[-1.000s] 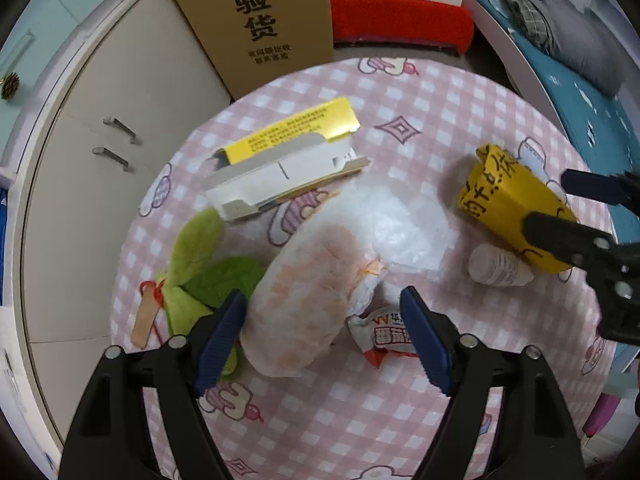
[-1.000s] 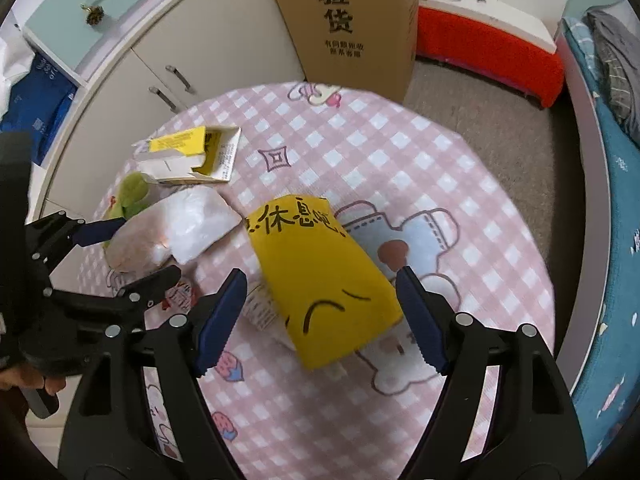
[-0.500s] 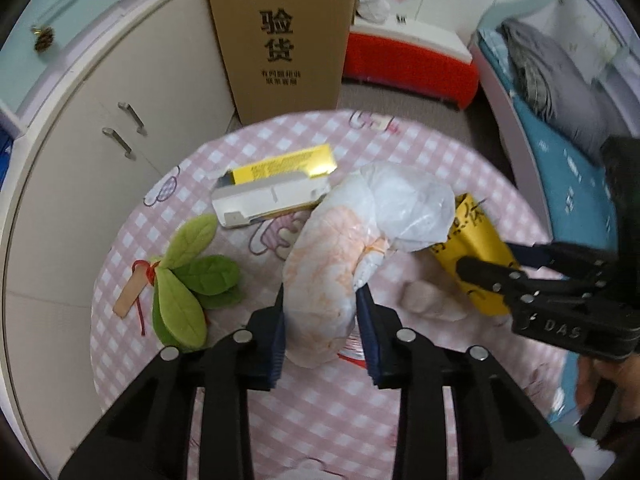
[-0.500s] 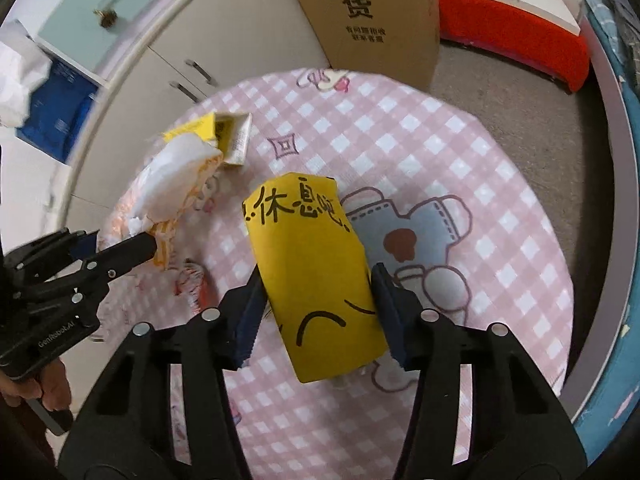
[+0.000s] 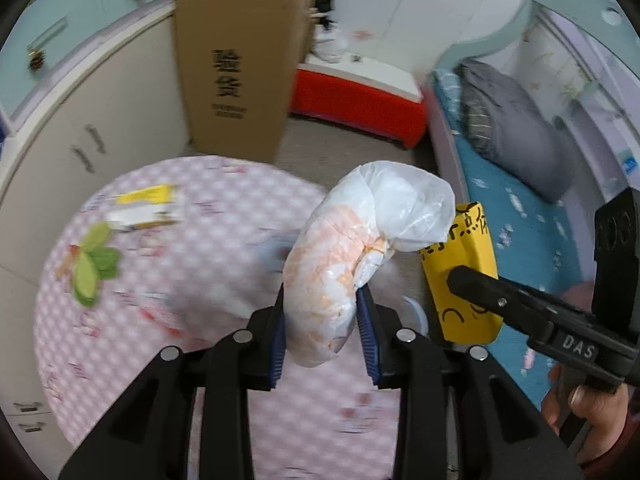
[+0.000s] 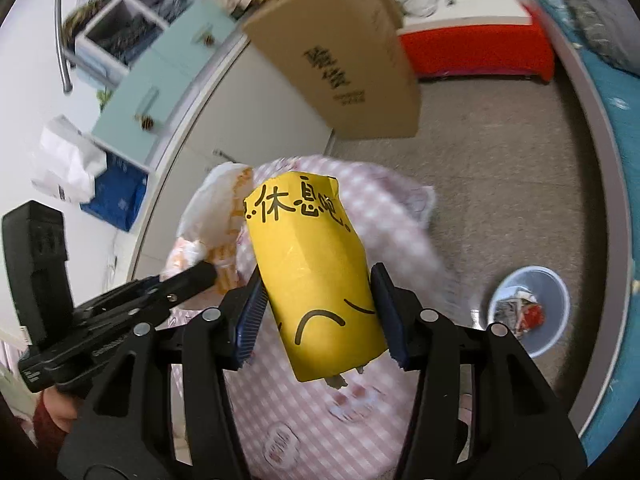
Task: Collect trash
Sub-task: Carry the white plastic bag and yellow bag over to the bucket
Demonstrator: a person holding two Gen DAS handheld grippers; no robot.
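Observation:
My left gripper (image 5: pixel 322 332) is shut on a white and orange plastic bag (image 5: pixel 344 248) and holds it above the round pink checked table (image 5: pixel 192 288). My right gripper (image 6: pixel 322 320) is shut on a yellow paper carton with black writing (image 6: pixel 312 272), lifted off the table; the carton also shows in the left wrist view (image 5: pixel 464 280). A pale blue trash bin (image 6: pixel 528 308) with scraps in it stands on the floor to the right. A yellow and white box (image 5: pixel 140 208) and green leaves (image 5: pixel 94 268) lie on the table's left side.
A tall cardboard box (image 5: pixel 236 76) stands on the floor behind the table. Cream cabinets (image 5: pixel 80 140) run along the left. A red bench (image 5: pixel 356 104) and a blue bed (image 5: pixel 520 208) lie to the right. The table's cloth (image 6: pixel 320 420) shows under the right gripper.
Both grippers have lifted their loads higher off the table and swung to the right, towards the floor side. The trash bin has come into the right wrist view.

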